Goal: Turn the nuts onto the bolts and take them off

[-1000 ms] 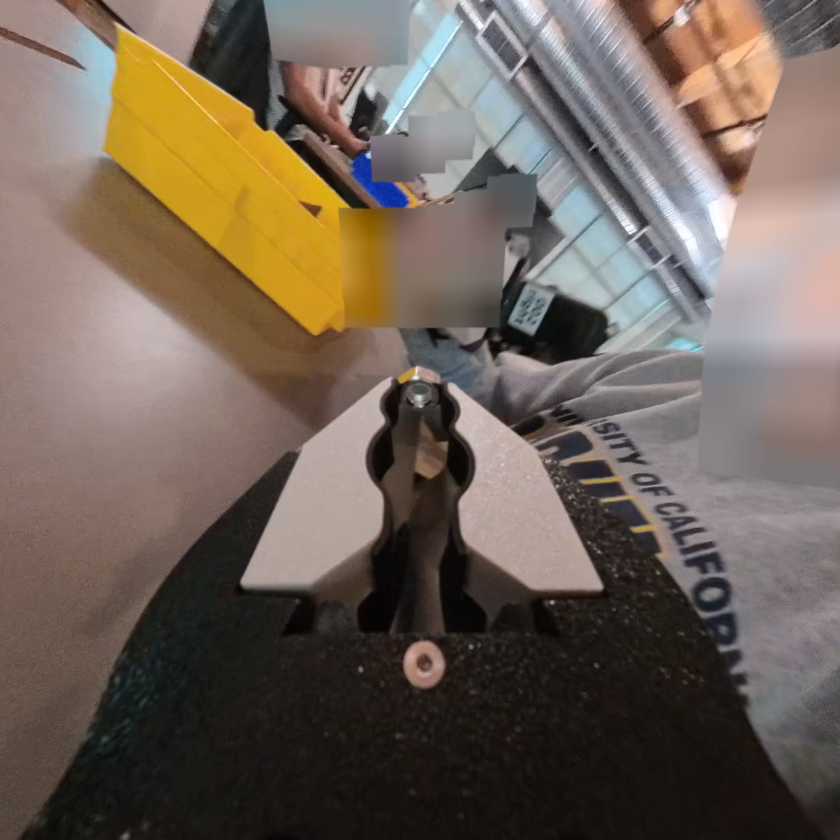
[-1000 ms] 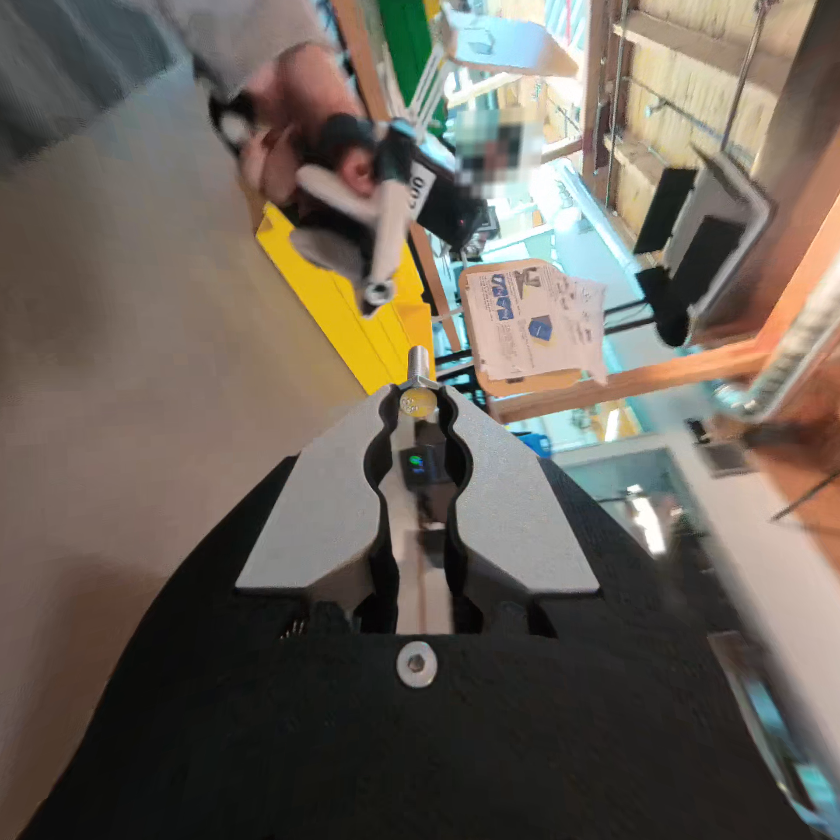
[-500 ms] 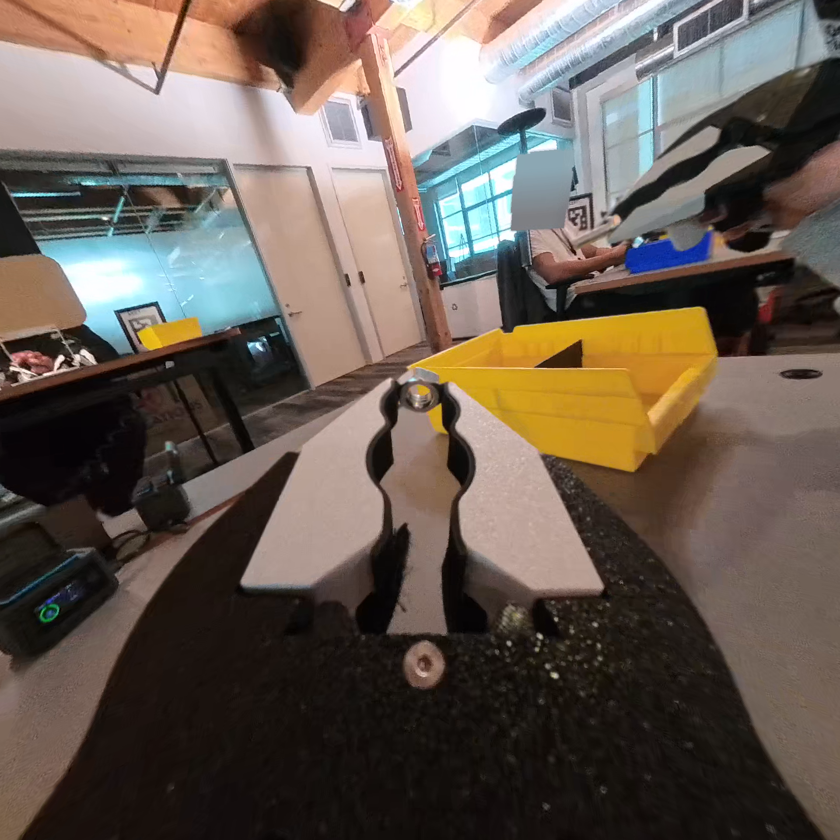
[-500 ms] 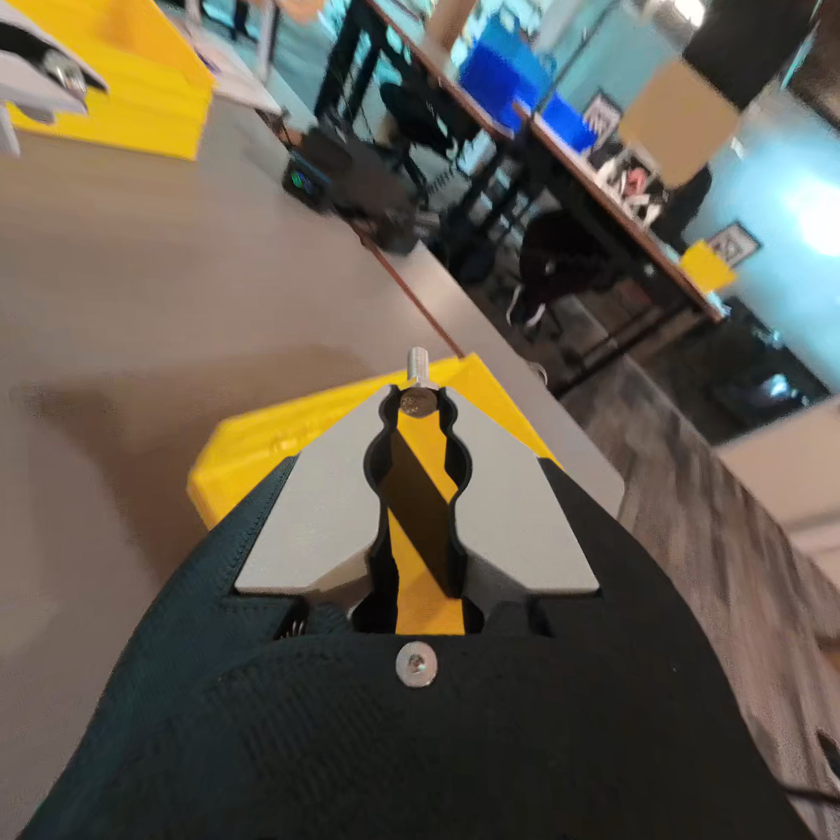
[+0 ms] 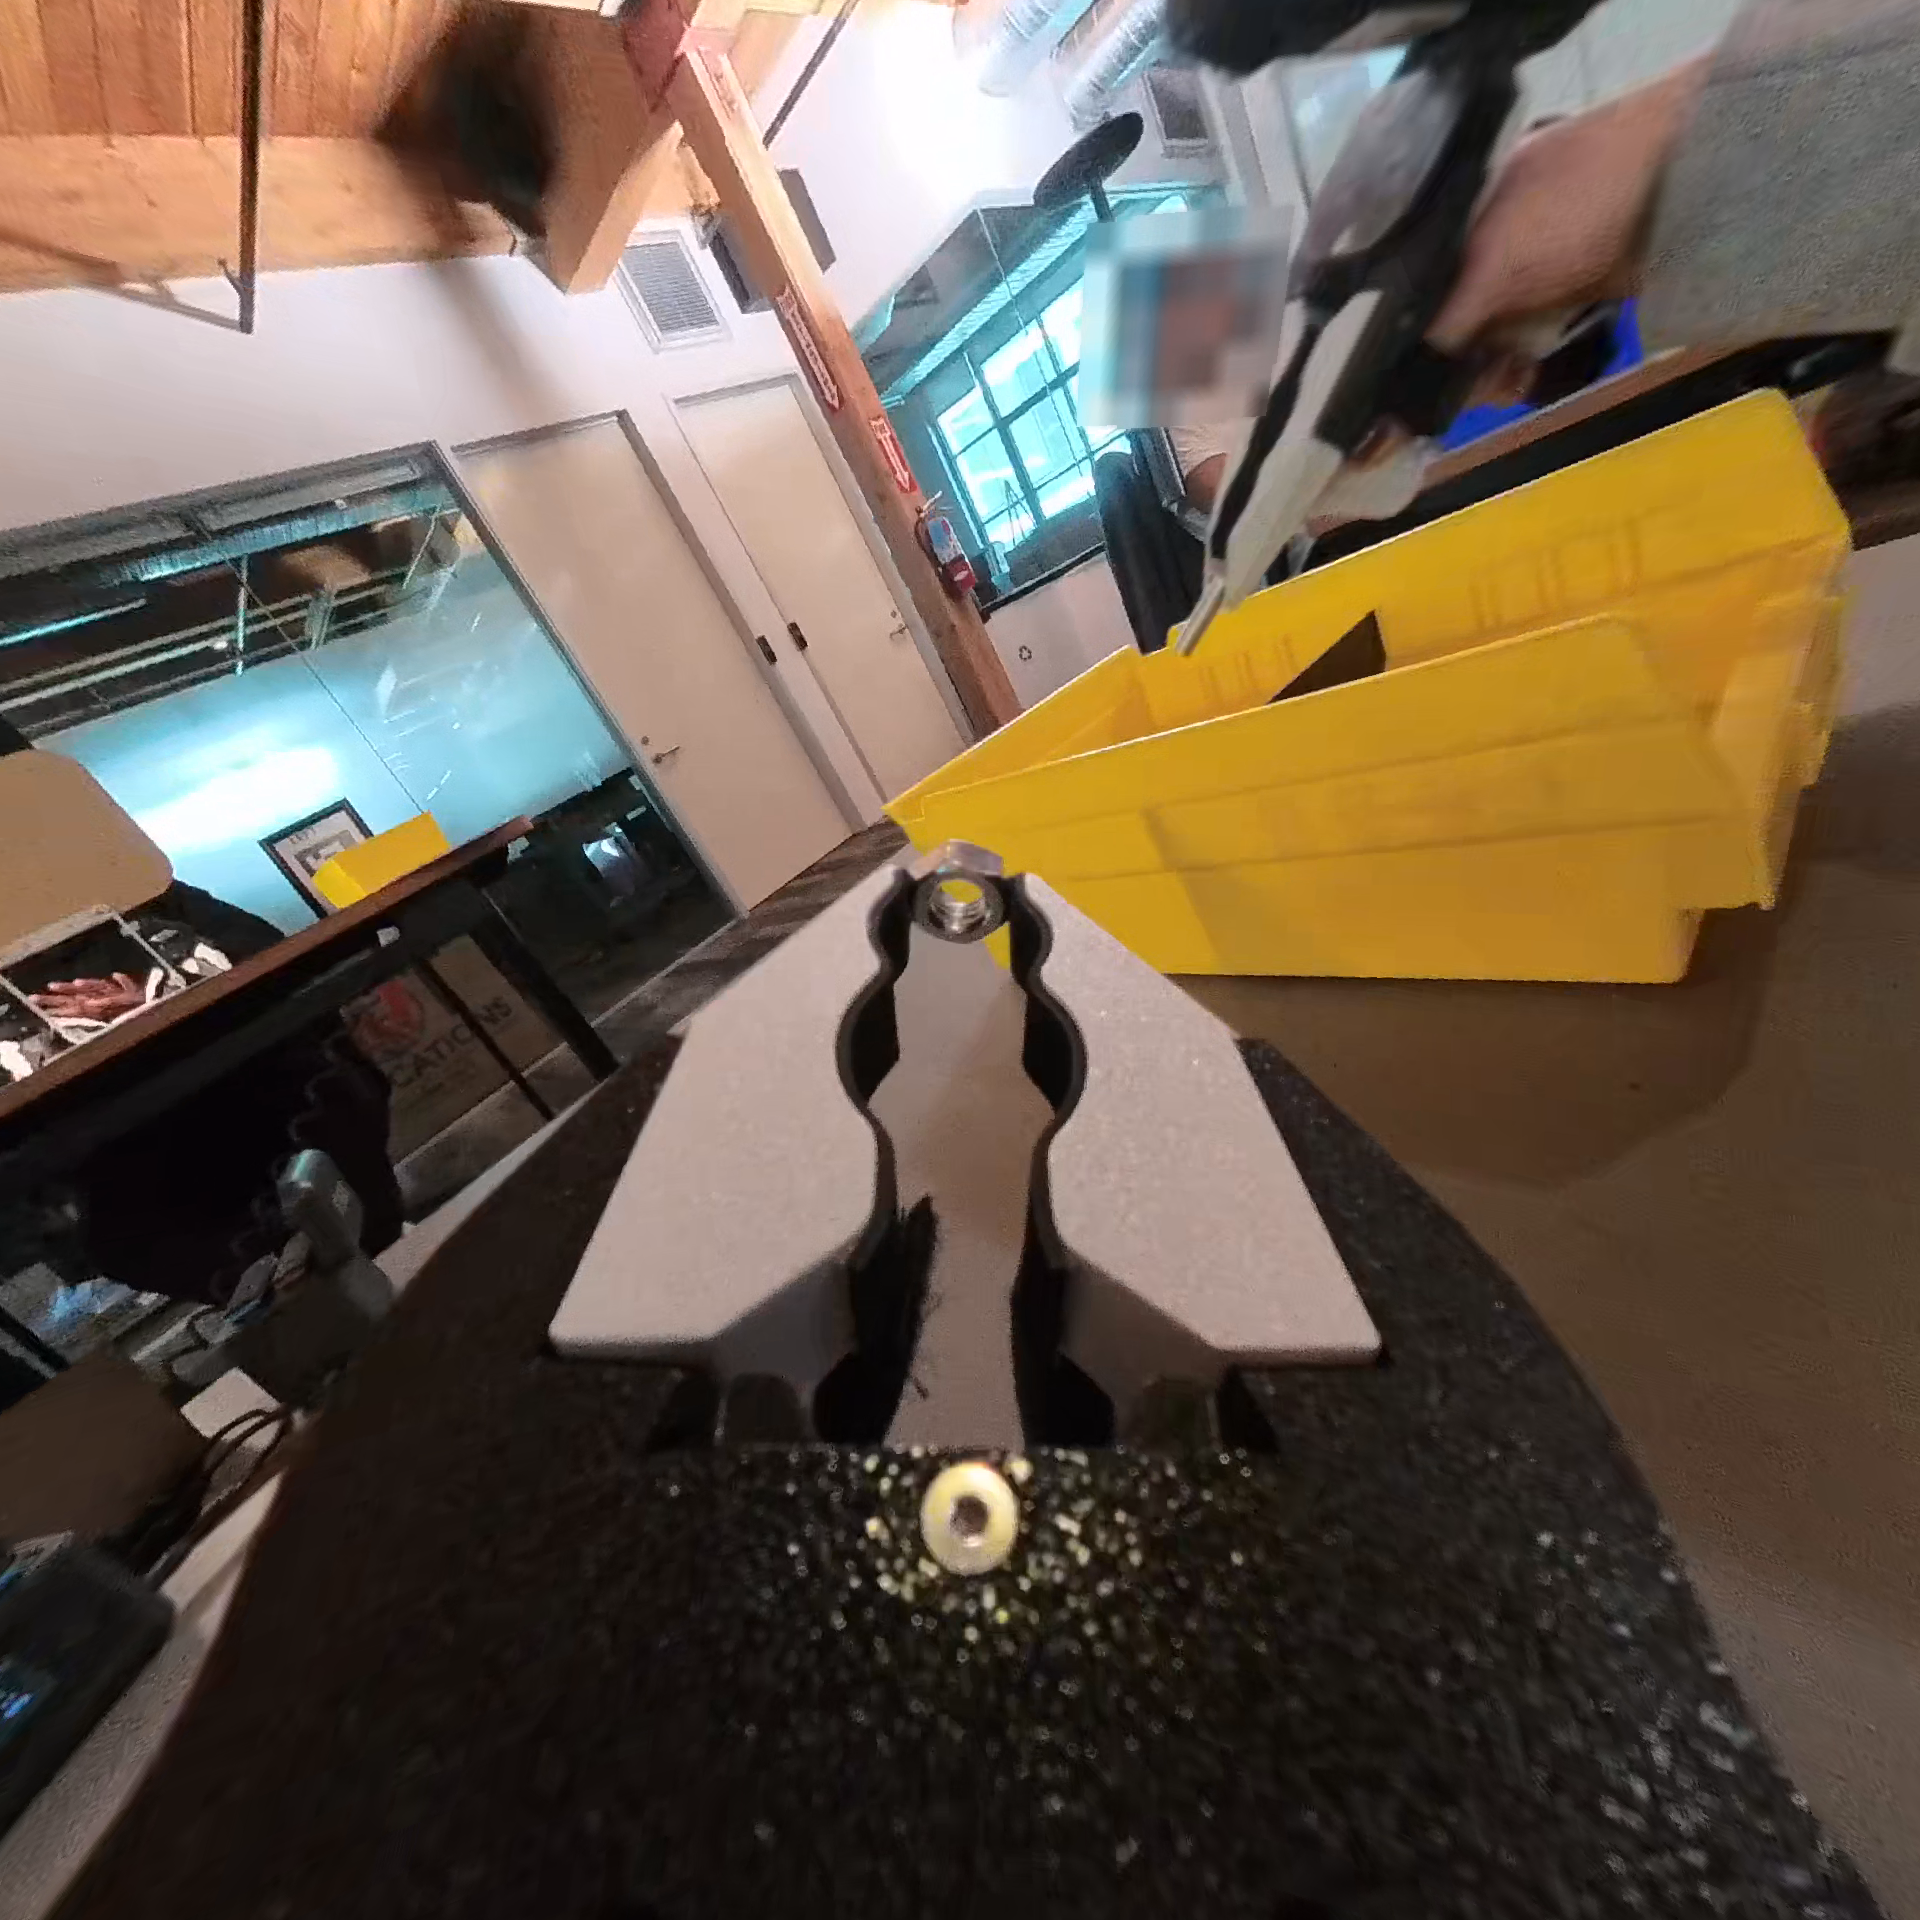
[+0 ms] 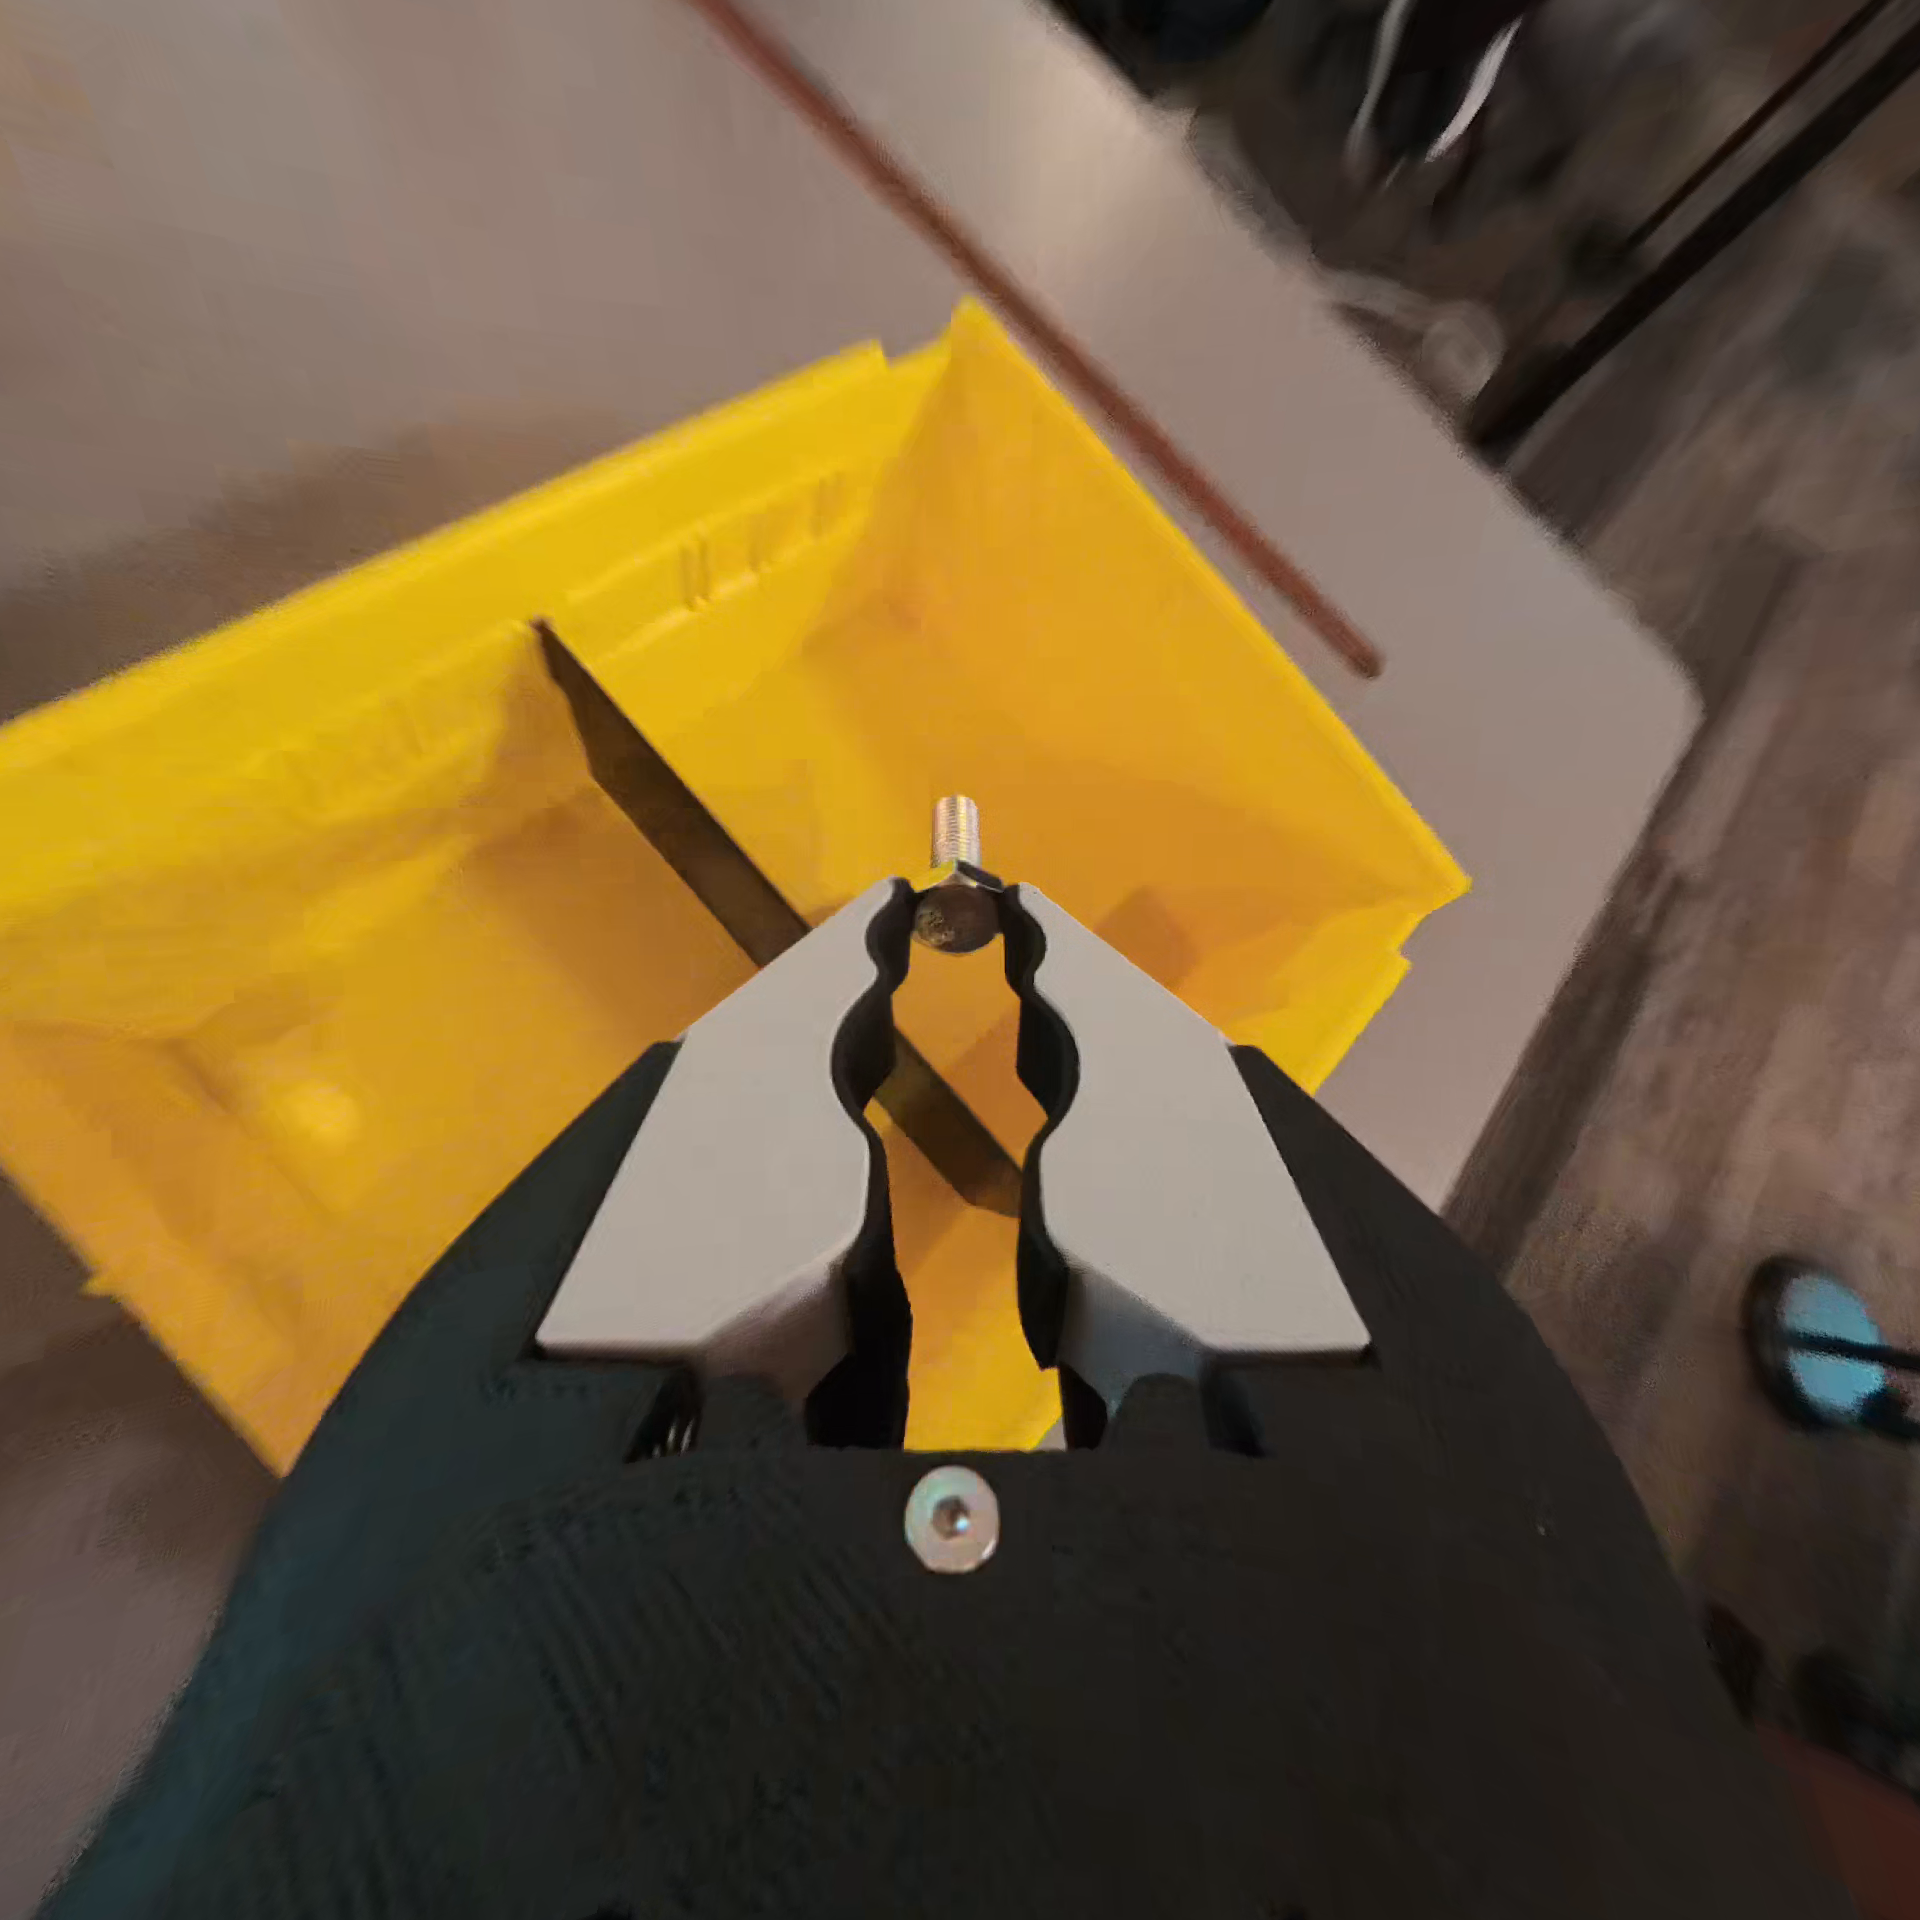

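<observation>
Pinching a bolt (image 6: 957,871), the right gripper (image 6: 956,906) hangs above the divided yellow bin (image 6: 1091,665).

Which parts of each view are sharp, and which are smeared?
Left wrist view: the nut in the left tool is crisp; the right tool above is smeared. Right wrist view: the bolt is sharp, the yellow bin and floor streaked.

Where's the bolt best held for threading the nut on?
By its hex head, as the right hand-held gripper holds the bolt now: fingertips pinch the head from both sides, leaving the threaded shank free ahead for the nut.
</observation>
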Motion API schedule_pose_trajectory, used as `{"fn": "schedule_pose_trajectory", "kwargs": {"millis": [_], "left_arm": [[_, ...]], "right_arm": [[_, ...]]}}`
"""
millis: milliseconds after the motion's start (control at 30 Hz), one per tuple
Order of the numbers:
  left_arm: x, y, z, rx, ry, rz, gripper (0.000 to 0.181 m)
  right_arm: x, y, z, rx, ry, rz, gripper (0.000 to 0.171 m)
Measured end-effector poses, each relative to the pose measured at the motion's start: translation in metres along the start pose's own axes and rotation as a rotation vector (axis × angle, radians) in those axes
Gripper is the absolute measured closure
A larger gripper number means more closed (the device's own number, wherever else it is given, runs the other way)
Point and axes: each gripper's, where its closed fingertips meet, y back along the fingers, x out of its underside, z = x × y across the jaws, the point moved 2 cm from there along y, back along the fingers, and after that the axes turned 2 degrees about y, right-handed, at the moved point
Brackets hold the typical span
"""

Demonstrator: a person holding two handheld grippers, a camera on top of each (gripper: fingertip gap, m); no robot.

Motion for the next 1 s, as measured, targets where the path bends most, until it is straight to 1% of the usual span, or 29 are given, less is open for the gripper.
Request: {"fn": "schedule_pose_trajectory", "kwargs": {"millis": [67, 133, 200, 233, 267, 300, 333, 367, 400, 433, 467, 500, 533, 567, 600, 667, 767, 800, 833, 900, 933, 967, 1000], "left_arm": [[-0.001, 0.0, -0.008, 0.037, -0.033, 0.002, 0.165], [-0.004, 0.0, -0.014, 0.055, -0.067, -0.004, 0.165], [-0.006, 0.001, -0.018, 0.069, -0.089, -0.011, 0.165], [-0.007, 0.002, -0.021, 0.084, -0.086, -0.011, 0.165], [-0.008, 0.002, -0.024, 0.105, -0.071, -0.01, 0.165], [-0.008, 0.002, -0.025, 0.115, -0.05, -0.008, 0.165], [-0.007, 0.002, -0.022, 0.101, -0.033, 0.004, 0.165], [-0.004, 0.001, -0.017, 0.07, -0.023, 0.027, 0.165], [-0.003, 0.001, -0.013, 0.05, -0.02, 0.041, 0.165], [-0.003, 0.001, -0.01, 0.034, -0.017, 0.044, 0.165], [-0.003, 0.002, -0.007, 0.018, -0.015, 0.047, 0.165], [-0.003, 0.002, -0.005, 0.001, -0.02, 0.051, 0.165], [-0.002, 0.002, -0.004, -0.008, -0.032, 0.057, 0.165], [-0.002, 0.002, -0.005, -0.009, -0.051, 0.063, 0.165], [-0.002, 0.002, -0.006, -0.011, -0.075, 0.071, 0.165], [-0.001, 0.001, -0.011, -0.008, -0.135, 0.084, 0.165], [-0.002, 0.001, -0.017, -0.003, -0.215, 0.096, 0.165], [-0.003, 0.001, -0.019, -0.001, -0.236, 0.094, 0.165], [-0.003, 0.001, -0.019, -0.013, -0.255, 0.102, 0.165], [-0.005, 0.001, -0.02, -0.011, -0.269, 0.083, 0.165], [-0.01, 0.002, -0.022, -0.001, -0.241, 0.043, 0.163], [-0.017, 0.003, -0.021, -0.007, -0.197, 0.0, 0.138], [-0.019, 0.003, -0.017, -0.028, -0.159, -0.004, 0.116]], "right_arm": [[0.006, -0.029, -0.005, -0.101, -0.032, 0.114, 0.155], [0.011, -0.05, -0.005, -0.182, -0.069, 0.197, 0.155], [0.016, -0.064, -0.002, -0.226, -0.096, 0.26, 0.155], [0.018, -0.069, -0.003, -0.218, -0.104, 0.28, 0.154], [0.016, -0.07, -0.005, -0.186, -0.107, 0.283, 0.143], [0.008, -0.067, -0.006, -0.143, -0.103, 0.248, 0.134], [-0.01, -0.059, -0.002, -0.106, -0.102, 0.156, 0.133], [-0.035, -0.047, 0.01, -0.097, -0.113, 0.019, 0.133], [-0.063, -0.032, 0.031, -0.134, -0.139, -0.131, 0.133], [-0.088, -0.017, 0.059, -0.206, -0.171, -0.26, 0.132], [-0.106, -0.006, 0.09, -0.285, -0.182, -0.344, 0.132], [-0.117, 0.0, 0.121, -0.346, -0.158, -0.381, 0.131], [-0.121, -0.001, 0.147, -0.366, -0.114, -0.376, 0.131], [-0.123, -0.006, 0.167, -0.353, -0.063, -0.356, 0.135], [-0.124, -0.011, 0.182, -0.33, -0.026, -0.346, 0.14], [-0.127, -0.02, 0.204, -0.328, -0.008, -0.339, 0.145], [-0.126, -0.032, 0.217, -0.346, -0.011, -0.294, 0.145], [-0.125, -0.035, 0.217, -0.336, -0.005, -0.285, 0.151], [-0.125, -0.036, 0.217, -0.329, 0.004, -0.283, 0.16], [-0.124, -0.035, 0.217, -0.311, 0.032, -0.265, 0.165], [-0.124, -0.032, 0.215, -0.29, 0.056, -0.267, 0.165], [-0.123, -0.025, 0.207, -0.237, 0.084, -0.267, 0.165], [-0.12, -0.015, 0.191, -0.155, 0.103, -0.26, 0.165]]}}
